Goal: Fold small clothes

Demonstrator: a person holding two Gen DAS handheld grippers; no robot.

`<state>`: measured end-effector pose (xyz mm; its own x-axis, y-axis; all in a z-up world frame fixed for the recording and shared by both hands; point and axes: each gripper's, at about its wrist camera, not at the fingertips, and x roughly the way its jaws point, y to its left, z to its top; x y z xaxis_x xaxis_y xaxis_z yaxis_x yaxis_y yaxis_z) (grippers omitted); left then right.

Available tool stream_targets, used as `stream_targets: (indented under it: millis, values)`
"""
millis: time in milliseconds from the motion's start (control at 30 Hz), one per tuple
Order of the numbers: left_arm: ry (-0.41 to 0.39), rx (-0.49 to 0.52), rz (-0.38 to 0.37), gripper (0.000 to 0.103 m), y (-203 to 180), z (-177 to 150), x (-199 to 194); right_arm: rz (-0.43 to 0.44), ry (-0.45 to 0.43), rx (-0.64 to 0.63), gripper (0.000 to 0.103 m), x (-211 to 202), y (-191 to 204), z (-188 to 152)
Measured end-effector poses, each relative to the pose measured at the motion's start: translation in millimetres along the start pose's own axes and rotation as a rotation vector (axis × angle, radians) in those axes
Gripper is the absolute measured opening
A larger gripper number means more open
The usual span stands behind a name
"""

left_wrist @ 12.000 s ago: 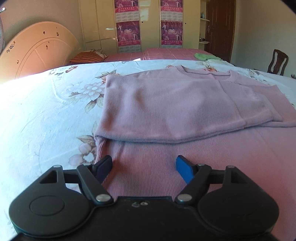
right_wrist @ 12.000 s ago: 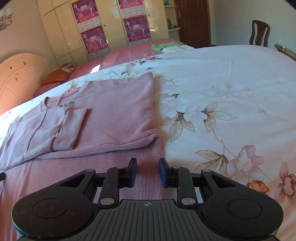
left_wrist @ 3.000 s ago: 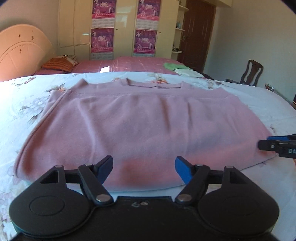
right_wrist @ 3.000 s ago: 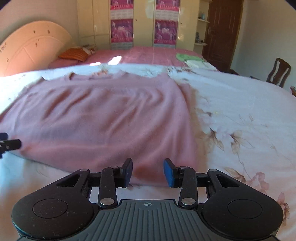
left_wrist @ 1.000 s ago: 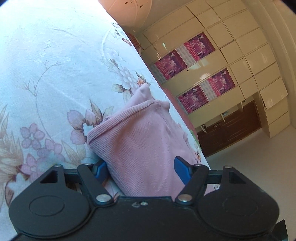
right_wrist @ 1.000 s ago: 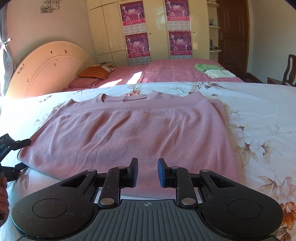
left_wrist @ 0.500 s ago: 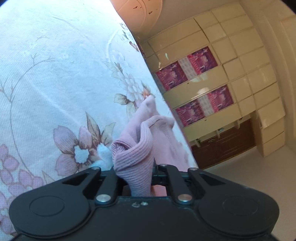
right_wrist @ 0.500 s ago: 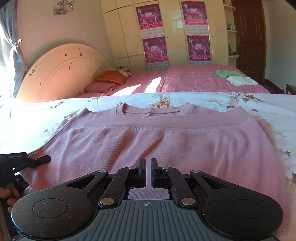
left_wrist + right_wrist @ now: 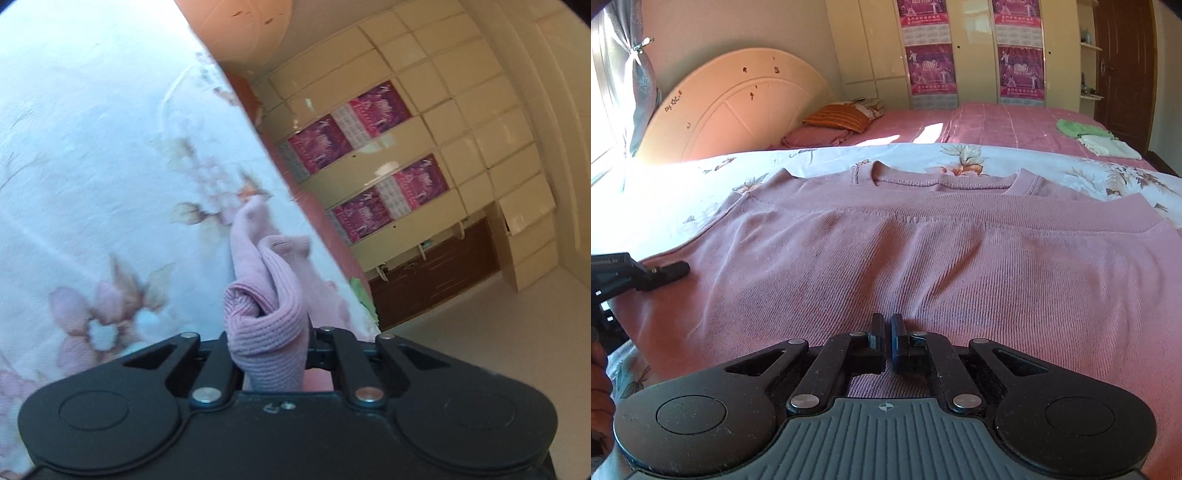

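Observation:
A pink knit sweater lies folded across the floral bedspread, neckline at the far side. My left gripper is shut on the sweater's left edge, which bunches up between its jaws; the view is tilted. It also shows in the right wrist view at the sweater's left edge. My right gripper is shut over the sweater's near edge at the middle; whether cloth is pinched between its fingers is hidden.
A second bed with a pink cover stands behind, with an orange pillow and green and white folded cloths. A cream headboard and wardrobes with posters are at the back.
My left gripper has closed on the sweater's left edge and lifted it a little. My right gripper has closed and moved left toward the middle of the near edge.

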<state>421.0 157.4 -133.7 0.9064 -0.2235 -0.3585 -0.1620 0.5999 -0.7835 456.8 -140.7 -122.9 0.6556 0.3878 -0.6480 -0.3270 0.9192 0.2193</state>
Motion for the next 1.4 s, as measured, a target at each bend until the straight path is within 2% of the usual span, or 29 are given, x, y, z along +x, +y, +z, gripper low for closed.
stream_targets:
  millis: [100, 167, 267, 333, 400, 500, 567, 600, 633, 667, 700, 733, 800, 833, 867, 900, 967, 1000, 1067, 1133, 1167, 1333, 1400]
  values:
    - [0.037, 0.164, -0.088, 0.009, -66.8, -0.5, 0.9, 0.026, -0.002, 0.011, 0.002, 0.3, -5.2, 1.0]
    - [0.082, 0.256, -0.126, 0.009, -109.6, -10.9, 9.6, 0.055, -0.005, 0.096, 0.003, -7.4, -20.3, 5.0]
    - [0.158, 0.409, -0.164, 0.009, -169.6, -46.3, 29.7, 0.032, -0.123, 0.281, 0.003, -53.7, -65.1, 2.0]
    - [0.230, 0.489, -0.185, 0.009, -199.9, -84.4, 49.7, 0.003, -0.161, 0.349, 0.003, -85.3, -97.3, -4.7]
    - [0.313, 0.528, -0.199, 0.009, -216.5, -123.7, 70.3, -0.028, -0.176, 0.424, 0.003, -115.1, -134.4, -14.0]
    - [0.478, 0.532, -0.191, 0.010, -221.2, -192.6, 108.2, -0.062, -0.168, 0.531, 0.003, -150.0, -189.4, -30.7]
    - [0.620, 0.547, -0.129, 0.020, -214.9, -240.1, 134.9, -0.033, -0.152, 0.585, 0.004, -163.8, -216.1, -39.5]
    - [0.589, 0.573, -0.124, 0.020, -215.6, -252.3, 132.2, -0.017, -0.149, 0.609, 0.004, -169.7, -225.6, -42.3]
    - [0.553, 0.601, -0.129, 0.034, -220.6, -256.0, 124.7, -0.004, -0.150, 0.625, 0.009, -176.3, -233.7, -44.0]
    - [0.579, 0.603, -0.155, 0.057, -226.4, -253.1, 118.6, 0.006, -0.158, 0.630, 0.035, -184.3, -238.5, -44.7]
    - [0.574, 0.591, -0.182, 0.062, -229.5, -247.3, 109.6, 0.014, -0.184, 0.623, 0.053, -192.0, -240.9, -45.0]
    - [0.544, 0.589, -0.207, 0.061, -231.6, -238.9, 97.7, 0.031, -0.203, 0.611, 0.064, -196.1, -241.6, -44.2]
    - [0.444, 0.631, -0.236, 0.062, -232.3, -215.1, 73.3, 0.094, -0.198, 0.589, 0.064, -200.0, -240.0, -38.2]
    - [0.399, 0.649, -0.211, 0.062, -229.7, -205.0, 67.2, 0.119, -0.200, 0.573, 0.063, -197.3, -235.1, -33.0]
    - [0.366, 0.658, -0.168, 0.062, -225.6, -193.3, 65.9, 0.143, -0.195, 0.556, 0.055, -194.0, -230.1, -29.6]
    - [0.342, 0.659, -0.121, 0.062, -218.9, -182.4, 68.4, 0.165, -0.176, 0.539, 0.053, -187.5, -222.6, -26.3]
    - [0.336, 0.619, 0.006, 0.062, -199.9, -159.9, 83.9, 0.172, -0.127, 0.497, 0.048, -172.9, -210.5, -21.2]
    - [0.343, 0.597, 0.043, 0.062, -190.0, -153.4, 91.6, 0.167, -0.102, 0.478, 0.047, -163.0, -205.2, -20.2]
    - [0.414, 0.541, 0.113, 0.062, -171.1, -144.3, 111.6, 0.138, -0.063, 0.454, 0.045, -147.7, -199.3, -20.0]
    - [0.465, 0.444, 0.112, 0.064, -153.2, -141.1, 127.4, 0.113, -0.044, 0.448, 0.044, -136.4, -198.6, -21.1]
    - [0.462, 0.406, 0.095, 0.064, -146.8, -139.9, 129.8, 0.113, -0.036, 0.451, 0.043, -132.3, -199.2, -21.1]
    - [0.452, 0.420, 0.062, 0.064, -141.0, -135.3, 132.2, 0.080, 0.011, 0.422, 0.043, -114.3, -200.5, -16.2]
    - [0.470, 0.423, 0.063, 0.064, -139.8, -129.3, 132.1, 0.080, 0.039, 0.450, 0.043, -105.3, -205.2, -14.6]
